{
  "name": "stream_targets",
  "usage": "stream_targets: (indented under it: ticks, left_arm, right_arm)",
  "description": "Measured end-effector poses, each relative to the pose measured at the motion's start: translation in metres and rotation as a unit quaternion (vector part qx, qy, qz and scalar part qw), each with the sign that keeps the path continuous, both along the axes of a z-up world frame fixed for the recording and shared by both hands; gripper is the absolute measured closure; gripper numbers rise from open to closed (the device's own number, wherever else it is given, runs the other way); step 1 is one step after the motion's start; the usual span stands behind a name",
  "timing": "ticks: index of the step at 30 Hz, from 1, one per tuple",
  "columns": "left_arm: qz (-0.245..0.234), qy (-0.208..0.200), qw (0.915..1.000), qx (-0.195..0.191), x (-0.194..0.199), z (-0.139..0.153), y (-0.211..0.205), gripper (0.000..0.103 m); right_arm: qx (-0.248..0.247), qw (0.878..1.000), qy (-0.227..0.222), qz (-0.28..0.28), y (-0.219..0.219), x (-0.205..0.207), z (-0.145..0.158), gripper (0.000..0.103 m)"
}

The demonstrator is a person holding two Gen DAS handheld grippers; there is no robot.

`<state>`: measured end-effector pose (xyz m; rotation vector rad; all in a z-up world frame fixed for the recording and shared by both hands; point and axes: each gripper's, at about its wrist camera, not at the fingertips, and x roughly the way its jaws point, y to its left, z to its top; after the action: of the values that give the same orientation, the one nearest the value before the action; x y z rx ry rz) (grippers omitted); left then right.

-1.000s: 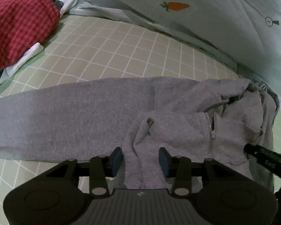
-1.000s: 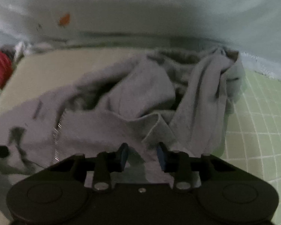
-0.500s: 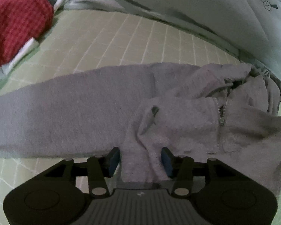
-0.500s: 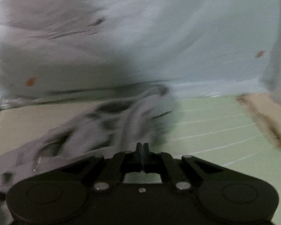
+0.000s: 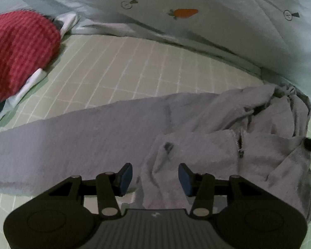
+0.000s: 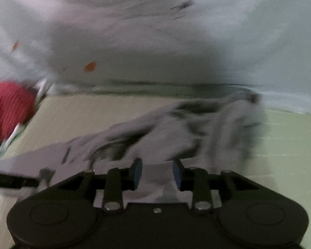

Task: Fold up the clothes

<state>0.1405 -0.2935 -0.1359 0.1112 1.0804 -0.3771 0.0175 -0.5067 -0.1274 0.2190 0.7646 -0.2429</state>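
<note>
Grey hoodie (image 5: 118, 137) on checked sheet (image 5: 134, 66), long axis L–R, hood end R. Left gripper (image 5: 155, 178) spread astride a fold; right gripper (image 6: 157, 174) opening, cloth between pads.

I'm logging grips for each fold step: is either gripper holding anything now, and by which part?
Neither clearly holds. A fold of the grey zip-up sweatshirt lies between the left gripper pads, untouched; the right gripper is opening around another fold.

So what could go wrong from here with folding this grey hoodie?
The right gripper is opening with a fold of the grey hoodie between its pads, so the cloth may slip out. The left gripper straddles a ridge without pinching it. The hood end is bunched and may fold crooked.
</note>
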Motion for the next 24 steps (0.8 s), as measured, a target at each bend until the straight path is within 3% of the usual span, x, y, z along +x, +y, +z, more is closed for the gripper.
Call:
stream_targets:
  ticks: [1,4,5,7,14,24]
  left_arm:
    - [0.000,0.002,1.0000,0.000,0.001,-0.002,-0.001,0.053]
    - [0.002,0.011,0.9999,0.002,0.005,-0.009,-0.004,0.057]
    - [0.004,0.015,0.9999,0.004,0.006,-0.012,-0.005,0.061]
    - [0.014,0.026,0.9996,0.007,0.007,-0.019,-0.002,0.079]
    - [0.042,0.043,0.9980,-0.019,0.011,-0.025,0.011,0.083]
    - [0.027,0.029,0.9991,-0.014,0.008,-0.022,0.009,0.083]
  right_arm:
    - [-0.003,1.000,0.011,0.014,0.006,0.008,-0.006,0.059]
    - [-0.042,0.996,0.079,0.024,0.014,0.022,-0.026,0.058]
    - [-0.047,0.994,0.093,0.021,0.013,0.019,-0.030,0.058]
    - [-0.042,0.993,0.111,0.006,0.006,0.006,-0.034,0.057]
    - [-0.025,0.991,0.131,-0.024,-0.003,-0.048,-0.035,0.058]
    - [-0.036,0.991,0.130,-0.009,0.005,-0.036,-0.036,0.051]
